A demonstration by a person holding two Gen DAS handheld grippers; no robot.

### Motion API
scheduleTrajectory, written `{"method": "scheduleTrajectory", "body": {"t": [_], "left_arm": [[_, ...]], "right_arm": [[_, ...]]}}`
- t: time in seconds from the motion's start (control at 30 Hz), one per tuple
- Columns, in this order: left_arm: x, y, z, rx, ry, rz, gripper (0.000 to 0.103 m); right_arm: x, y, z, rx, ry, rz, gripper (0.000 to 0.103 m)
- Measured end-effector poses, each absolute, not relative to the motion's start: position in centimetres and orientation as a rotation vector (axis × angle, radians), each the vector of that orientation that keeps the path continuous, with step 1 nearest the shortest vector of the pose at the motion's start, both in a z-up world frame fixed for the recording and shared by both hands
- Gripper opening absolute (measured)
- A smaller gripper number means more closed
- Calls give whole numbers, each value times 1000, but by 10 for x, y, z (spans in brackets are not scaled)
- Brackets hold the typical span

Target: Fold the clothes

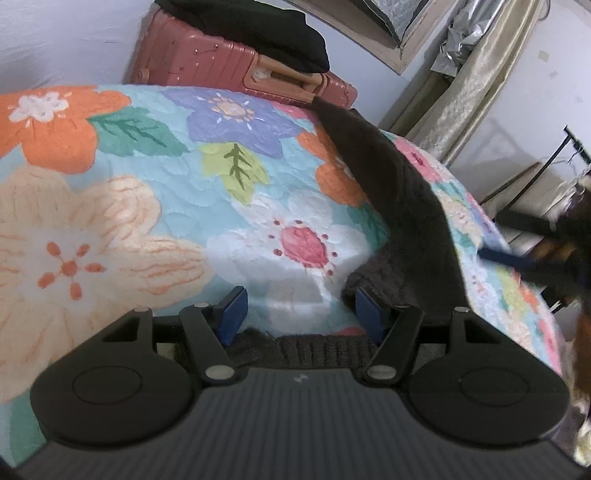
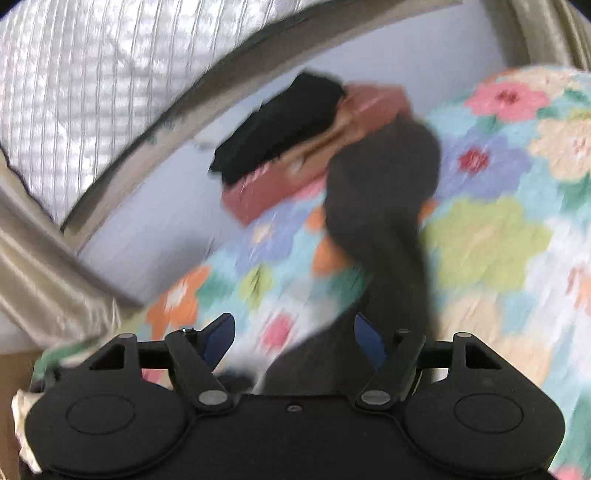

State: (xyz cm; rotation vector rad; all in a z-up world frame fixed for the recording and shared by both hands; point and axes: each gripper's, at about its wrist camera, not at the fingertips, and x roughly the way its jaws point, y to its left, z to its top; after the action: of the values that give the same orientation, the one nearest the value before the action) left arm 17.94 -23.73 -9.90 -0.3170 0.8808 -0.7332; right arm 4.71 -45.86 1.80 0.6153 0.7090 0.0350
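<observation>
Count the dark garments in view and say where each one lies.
2. A dark knit garment stretches across the floral bedspread, from the suitcase toward the left gripper. A black garment sits on the pink suitcase. More may be hidden.

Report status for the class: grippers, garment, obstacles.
Left gripper open, right gripper open. Dark garment unheld on floral bedspread. Pink suitcase beyond, clear.
</observation>
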Motion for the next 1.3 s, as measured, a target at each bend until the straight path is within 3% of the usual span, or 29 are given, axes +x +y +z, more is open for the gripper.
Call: {"method": "scheduleTrajectory", "body": {"t": [0.27, 0.4, 0.47, 0.5, 0.57, 0.63, 0.67, 0.7, 0.73, 0.77, 0.9, 0.97, 1.03, 1.07, 1.1, 1.2, 1.3], "left_arm": [[183, -215, -72, -144, 857, -600, 78], [195, -184, -73, -249, 922, -622, 78], [195, -183, -80, -237, 986, -669, 78], [193, -188, -85, -205, 1001, -699, 84], [183, -201, -93, -124, 991, -744, 94], [167, -216, -94, -3, 938, -759, 95], [158, -224, -92, 57, 923, -781, 78], [151, -228, -89, 84, 920, -817, 35], [144, -230, -84, 90, 928, -860, 19], [134, -229, -77, 86, 926, -882, 15], [102, -197, -42, 85, 854, -763, 15], [98, -172, -39, -1, 891, -712, 16], [94, -160, -49, -31, 954, -680, 17], [95, -162, -59, -5, 992, -667, 18], [96, -166, -69, 25, 1031, -653, 19], [105, -164, -74, -12, 1047, -649, 22], [115, -157, -75, -69, 1065, -657, 29]], "right_arm": [[118, -407, -19, 541, 1032, -217, 77], [128, -364, -30, 313, 1043, -277, 86], [133, -350, -46, 161, 1040, -285, 86], [131, -346, -48, 108, 1007, -279, 84], [118, -341, -45, 82, 940, -271, 67], [105, -343, -40, 69, 893, -272, 21], [99, -344, -38, 63, 873, -271, 16], [93, -346, -35, 64, 853, -267, 14], [89, -352, -33, 109, 828, -245, 13], [85, -357, -30, 154, 801, -218, 13], [69, -366, -9, 356, 640, 61, 13], [78, -362, -16, 361, 712, 123, 16], [89, -355, -30, 334, 817, 131, 31], [94, -352, -40, 312, 876, 116, 33], [94, -351, -42, 318, 888, 112, 34], [76, -356, -24, 397, 834, 80, 51], [28, -362, 6, 466, 750, -28, 54]]}}
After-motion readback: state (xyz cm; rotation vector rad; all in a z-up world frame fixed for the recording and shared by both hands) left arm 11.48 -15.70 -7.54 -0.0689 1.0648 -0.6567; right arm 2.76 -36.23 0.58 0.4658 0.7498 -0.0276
